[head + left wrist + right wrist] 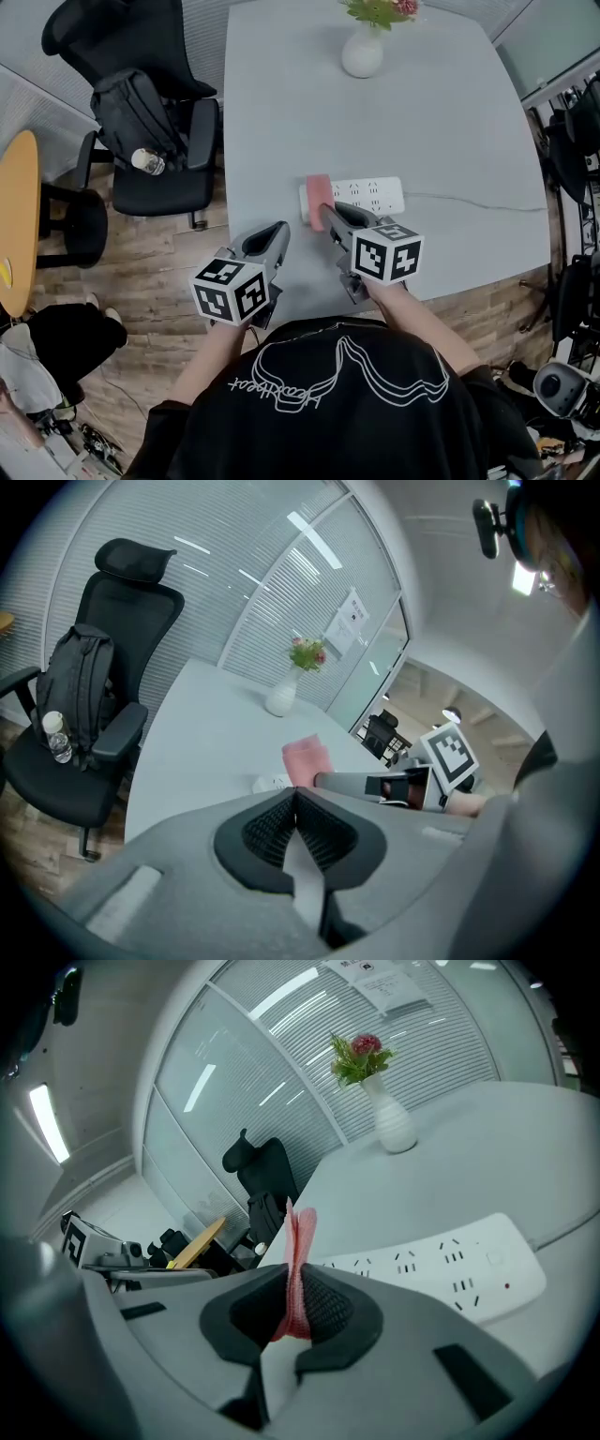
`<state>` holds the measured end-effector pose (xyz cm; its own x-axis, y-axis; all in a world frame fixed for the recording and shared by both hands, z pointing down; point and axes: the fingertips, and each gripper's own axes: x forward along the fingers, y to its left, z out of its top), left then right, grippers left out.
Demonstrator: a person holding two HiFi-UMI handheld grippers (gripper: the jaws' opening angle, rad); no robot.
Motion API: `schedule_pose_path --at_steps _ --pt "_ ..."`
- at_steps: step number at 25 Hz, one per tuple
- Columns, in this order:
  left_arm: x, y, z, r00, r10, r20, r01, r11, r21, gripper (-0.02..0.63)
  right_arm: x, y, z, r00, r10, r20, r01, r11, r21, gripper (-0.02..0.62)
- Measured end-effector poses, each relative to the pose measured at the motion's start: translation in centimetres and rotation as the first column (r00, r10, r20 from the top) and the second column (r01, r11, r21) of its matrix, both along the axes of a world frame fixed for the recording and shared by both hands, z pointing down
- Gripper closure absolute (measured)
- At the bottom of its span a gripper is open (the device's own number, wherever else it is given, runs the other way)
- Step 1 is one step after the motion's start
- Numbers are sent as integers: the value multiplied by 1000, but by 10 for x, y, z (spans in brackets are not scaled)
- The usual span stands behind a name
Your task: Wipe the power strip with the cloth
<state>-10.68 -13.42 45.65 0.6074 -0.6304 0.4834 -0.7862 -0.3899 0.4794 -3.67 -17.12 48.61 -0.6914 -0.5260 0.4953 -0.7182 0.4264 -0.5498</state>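
my right gripper has its jaws clamped on the pink cloth, which stands up between the pads as a thin folded edge. in the head view the cloth covers the left end of the white power strip; i cannot tell whether it presses on the strip. the strip lies flat on the grey table, nearer the person's side than the far side, its sockets facing up. its white cable runs off to the right.

my left gripper has its jaws closed together with nothing between them. it hangs over the table's near edge, just left of the right gripper and apart from the strip.

a white vase with flowers stands at the table's far end, well apart from the strip. left of the table, a black office chair carries a dark backpack and 1 bottle.
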Motion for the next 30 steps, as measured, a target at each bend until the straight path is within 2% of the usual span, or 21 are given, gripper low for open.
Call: schedule_pose_path --at_steps 10,22,30 --pt "-5 -3 20 1000 -15 18 16 999 -45 594 -7 -6 25 999 -27 -27 25 998 -58 558" --pt "-16 -6 26 999 -39 31 41 997 -59 594 -19 -7 36 996 -47 -70 42 997 -69 558" --pt "-6 -9 28 999 -22 32 24 998 -64 594 -11 -11 41 997 -35 -72 29 996 -82 558"
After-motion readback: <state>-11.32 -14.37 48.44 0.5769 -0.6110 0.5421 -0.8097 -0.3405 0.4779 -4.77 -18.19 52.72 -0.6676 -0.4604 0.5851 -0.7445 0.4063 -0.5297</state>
